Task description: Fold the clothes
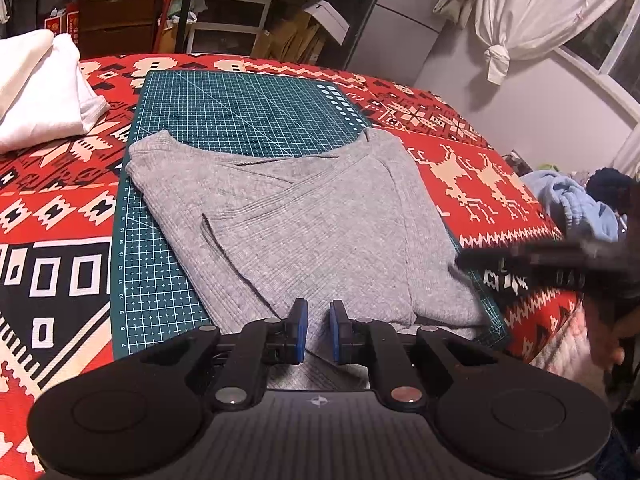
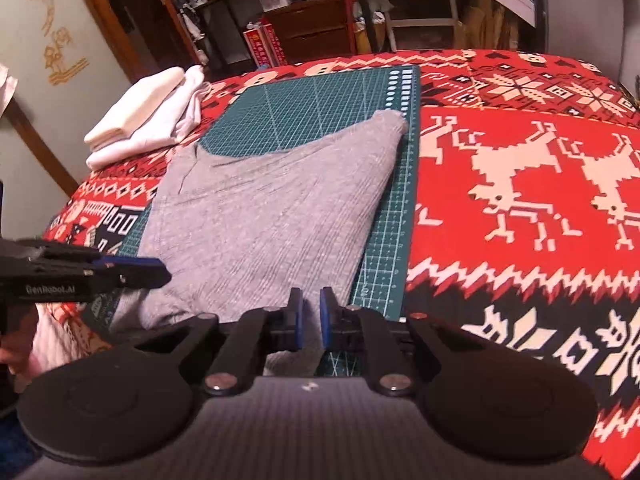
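On the red patterned bed [image 1: 480, 184], a grey sweater [image 1: 320, 220] lies on a green mat [image 1: 240, 108]; soft, limp knit. Left hand-held gripper [image 1: 319, 330] and right hand-held gripper [image 2: 310, 318] each pinch its near hem, the best hold

A green cutting mat [image 1: 224, 112] lies on a red patterned blanket [image 2: 520, 184]. Behind stand a wooden drawer chest [image 1: 116, 20], a fridge [image 1: 400, 20] and a knotted white curtain [image 1: 532, 4].
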